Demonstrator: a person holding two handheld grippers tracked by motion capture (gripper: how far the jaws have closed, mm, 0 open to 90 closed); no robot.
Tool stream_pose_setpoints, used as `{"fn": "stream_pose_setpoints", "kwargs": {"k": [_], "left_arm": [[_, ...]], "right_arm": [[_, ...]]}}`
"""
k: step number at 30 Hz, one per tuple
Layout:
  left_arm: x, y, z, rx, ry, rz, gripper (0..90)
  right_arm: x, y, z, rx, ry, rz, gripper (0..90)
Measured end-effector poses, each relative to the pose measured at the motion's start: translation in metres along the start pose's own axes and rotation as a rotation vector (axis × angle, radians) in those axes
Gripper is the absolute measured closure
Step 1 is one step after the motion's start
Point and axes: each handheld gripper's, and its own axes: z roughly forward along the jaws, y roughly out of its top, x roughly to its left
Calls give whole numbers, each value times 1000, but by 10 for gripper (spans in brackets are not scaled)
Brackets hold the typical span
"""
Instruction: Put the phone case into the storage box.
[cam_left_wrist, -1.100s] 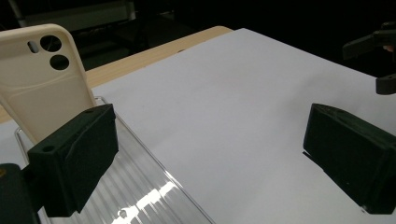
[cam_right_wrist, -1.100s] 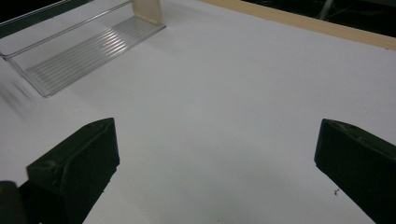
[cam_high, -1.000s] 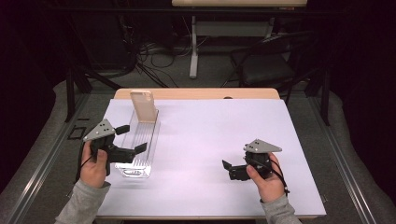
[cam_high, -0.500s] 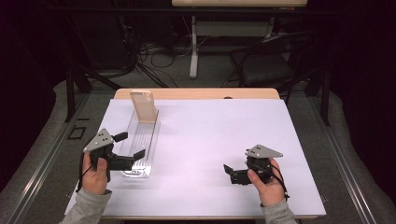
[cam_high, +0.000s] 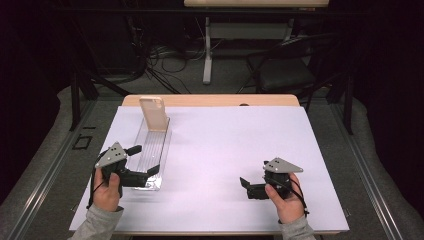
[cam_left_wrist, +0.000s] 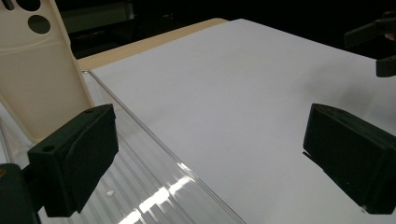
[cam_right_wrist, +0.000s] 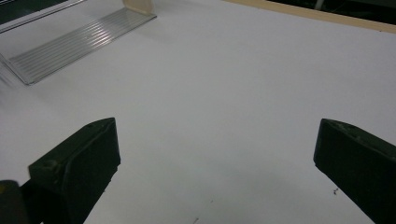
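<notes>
The white-covered bench (cam_high: 240, 150) with a pale wooden edge at twelve o'clock carries a long clear ribbed plastic tray (cam_high: 152, 152) toward its nine o'clock side. A cream plastic phone case (cam_high: 154, 114) stands tilted in the tray's twelve o'clock end, its camera cut-outs at the top.

The left gripper (cam_high: 142, 165) sits at the tray's six o'clock end, its jaws spread wide and gripping nothing; in the left gripper view one jaw hangs over the tray's ribbed floor and the other over bare bench, so they straddle the tray's long wall (cam_left_wrist: 154, 149). The right gripper (cam_high: 246, 186) hovers near four o'clock, well apart from the tray, jaws also wide open and empty.

To take the tray well, I judge the left jaws should drop squarely over that thin wall and close gently, since clear plastic is likely slippery and may flex. The right gripper could steady the far side.

No brand, label or writing can be read, though the case's surface is partly dim.
</notes>
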Motion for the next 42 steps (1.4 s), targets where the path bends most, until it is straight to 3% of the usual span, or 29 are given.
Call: {"fn": "stream_pose_setpoints", "kwargs": {"k": [19, 42], "left_arm": [[-10, -5, 9, -2, -38, 30, 35], [-16, -9, 17, 22, -68, 32, 35]], "right_arm": [[10, -9, 9, 7, 67, -44, 0], [13, -13, 13, 29, 77, -49, 0]]}}
